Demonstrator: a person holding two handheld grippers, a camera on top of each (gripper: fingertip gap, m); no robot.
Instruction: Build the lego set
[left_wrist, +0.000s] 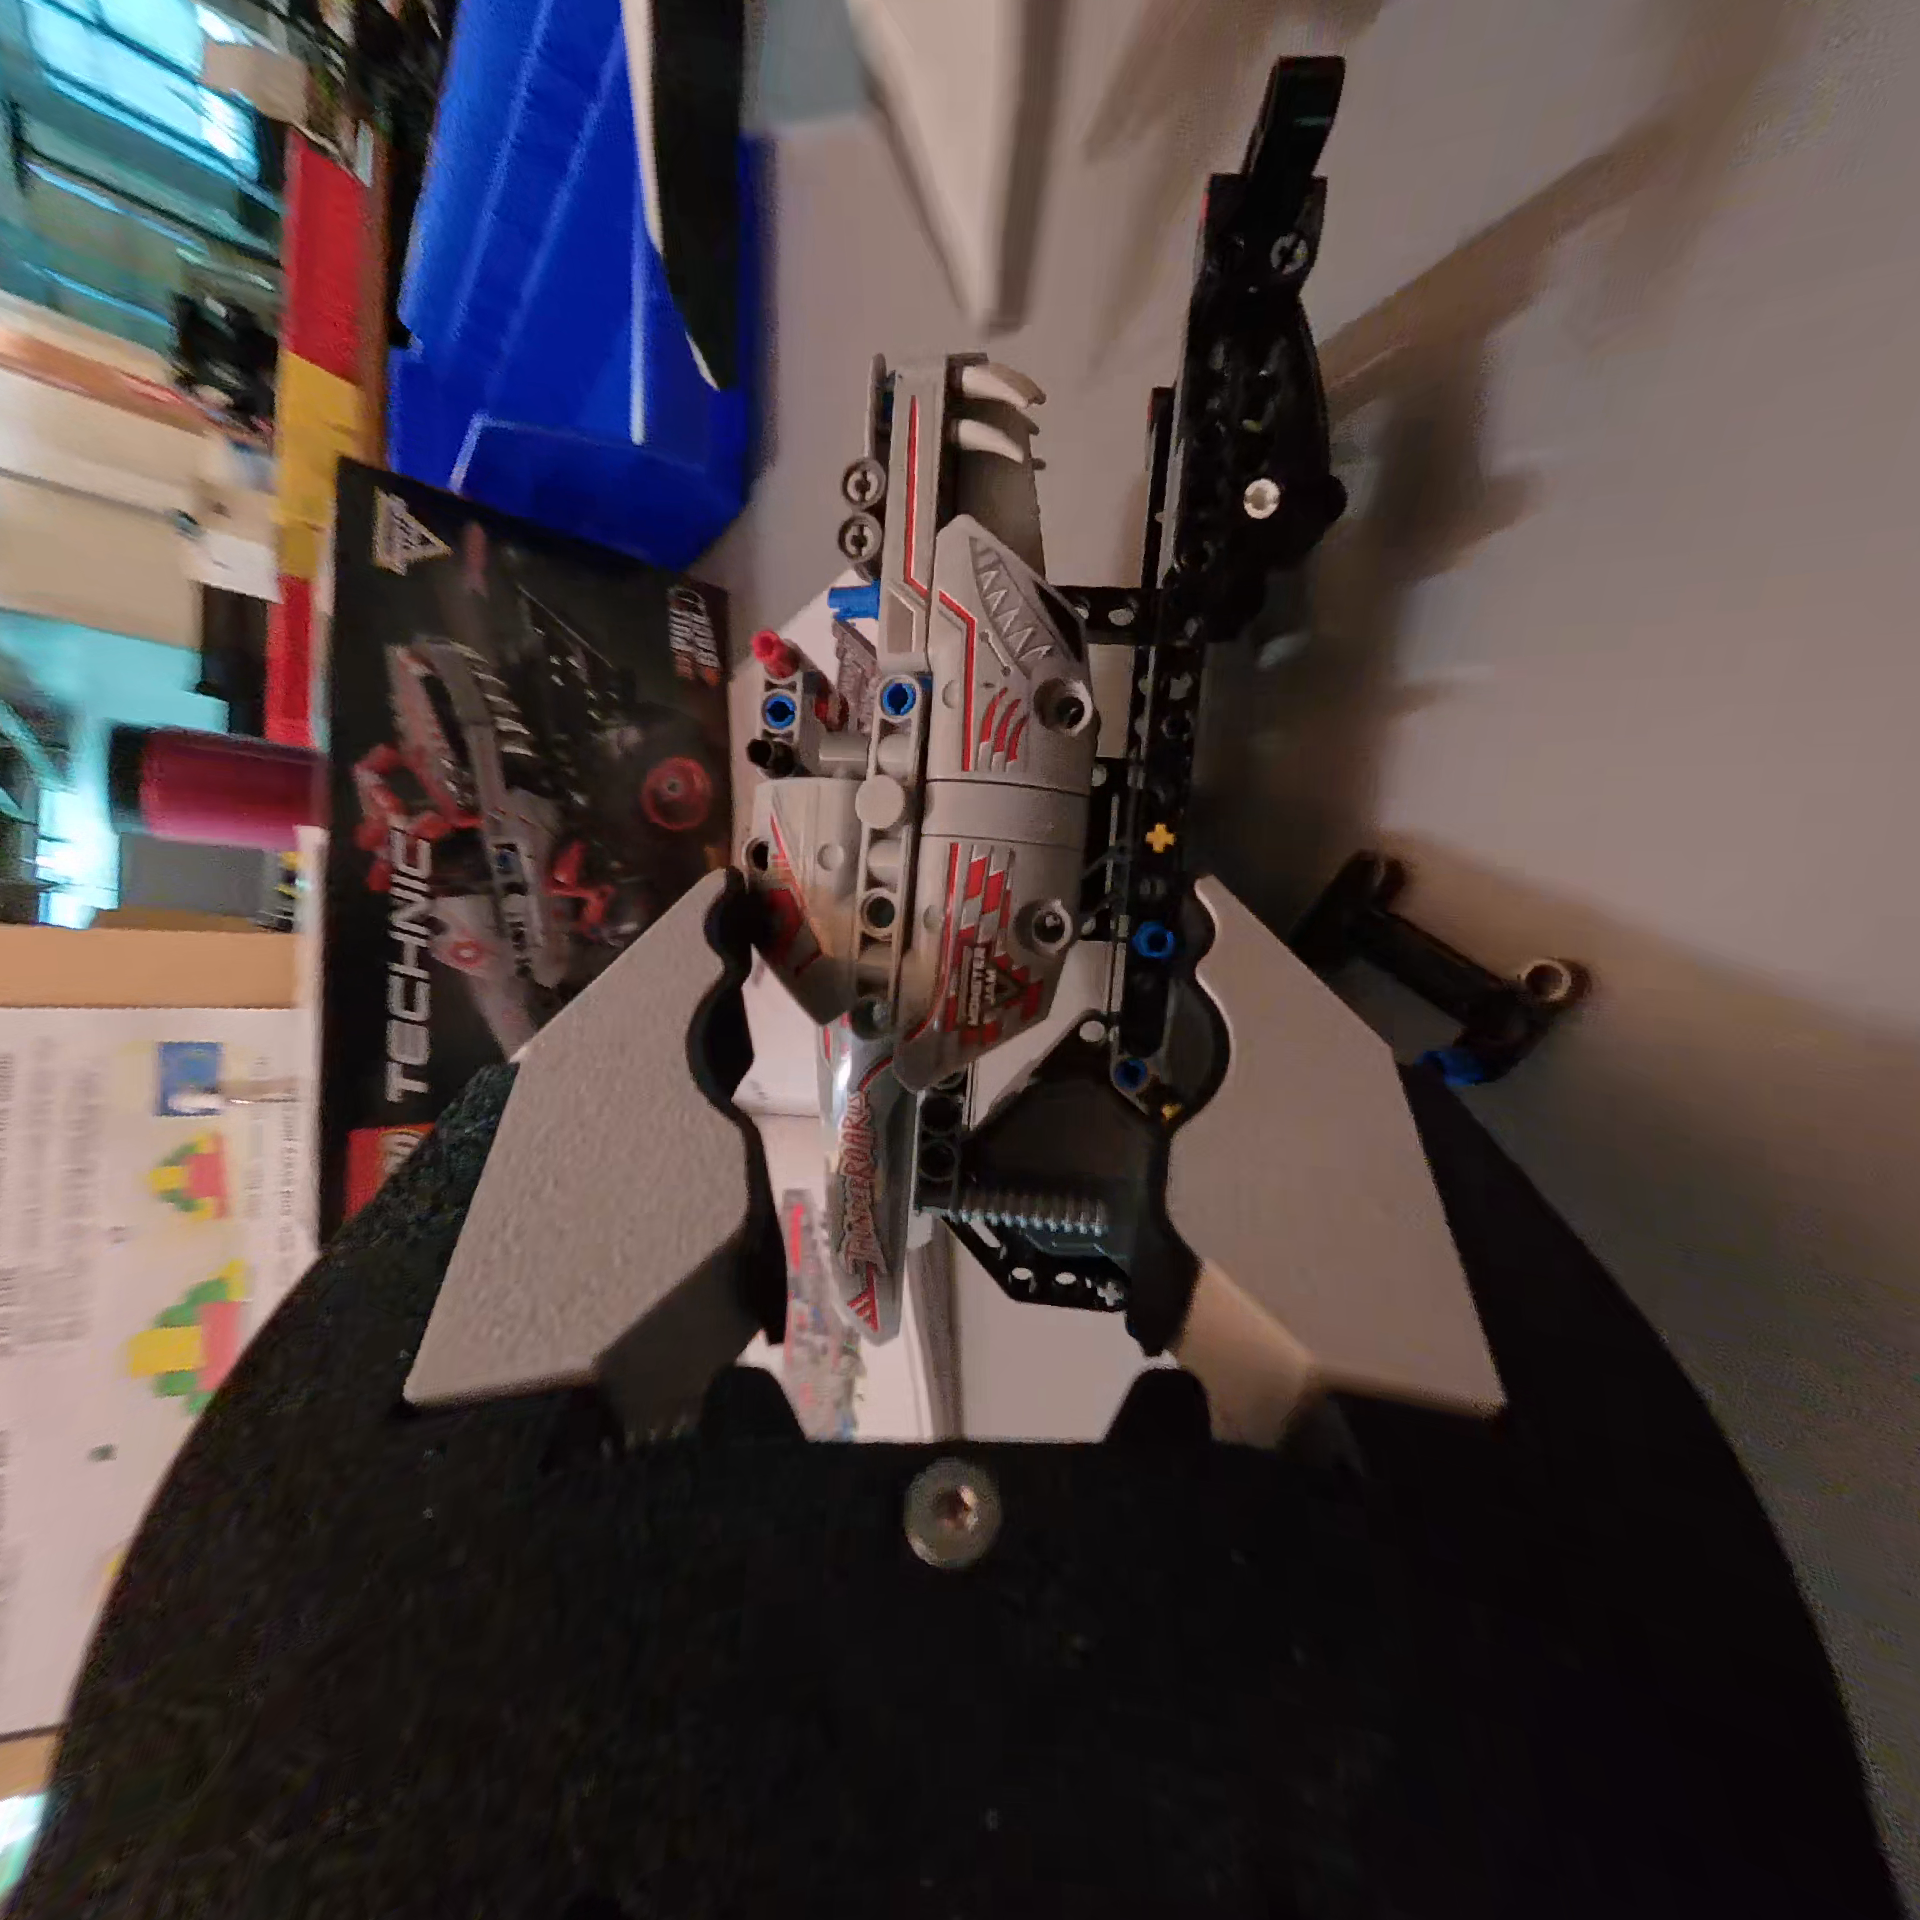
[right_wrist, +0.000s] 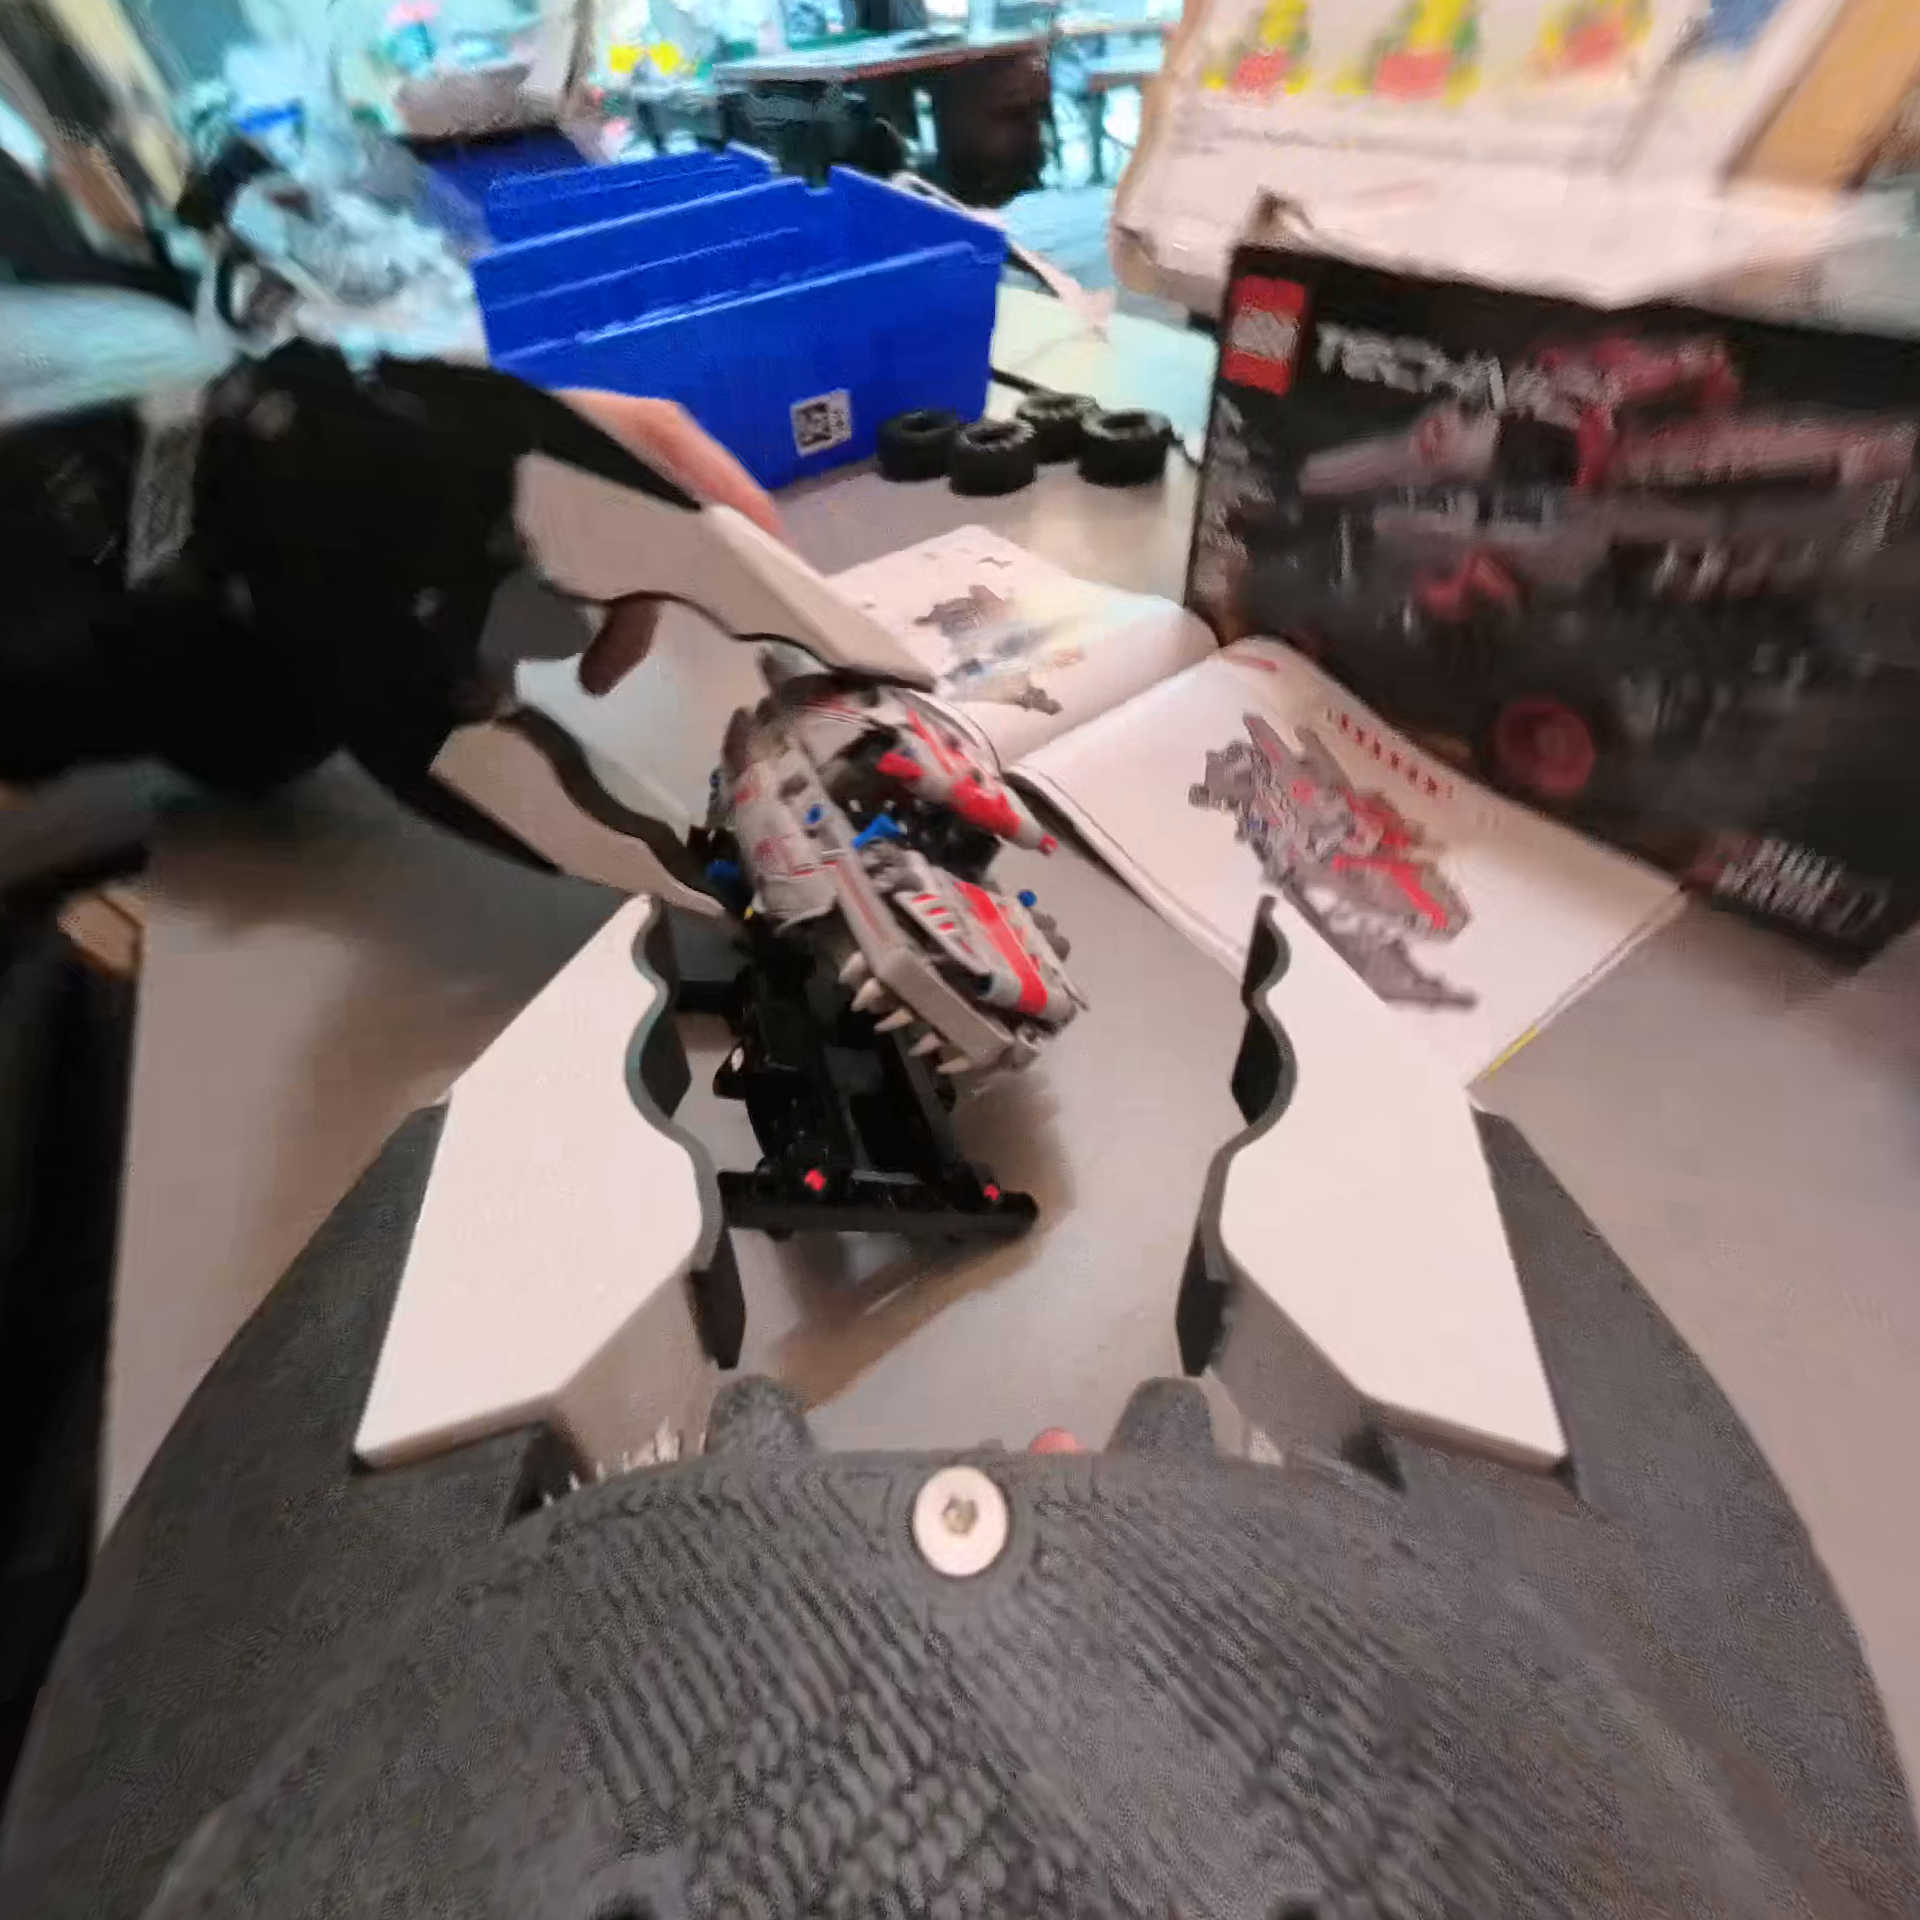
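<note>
In the right wrist view, the left hand-held gripper (right_wrist: 821, 769) enters from the left, clenched on the rear of the lego model (right_wrist: 883, 935), which stands tilted on the counter (right_wrist: 1662, 1195), nose low. The right hand-held gripper (right_wrist: 956, 1039) is released and empty, the model directly ahead between its fingers. The model's long axis runs toward the right gripper, which is probably nearer the toothed nose.

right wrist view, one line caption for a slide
Open right gripper nears the grey-and-red lego model gripped by the left gripper.
</note>
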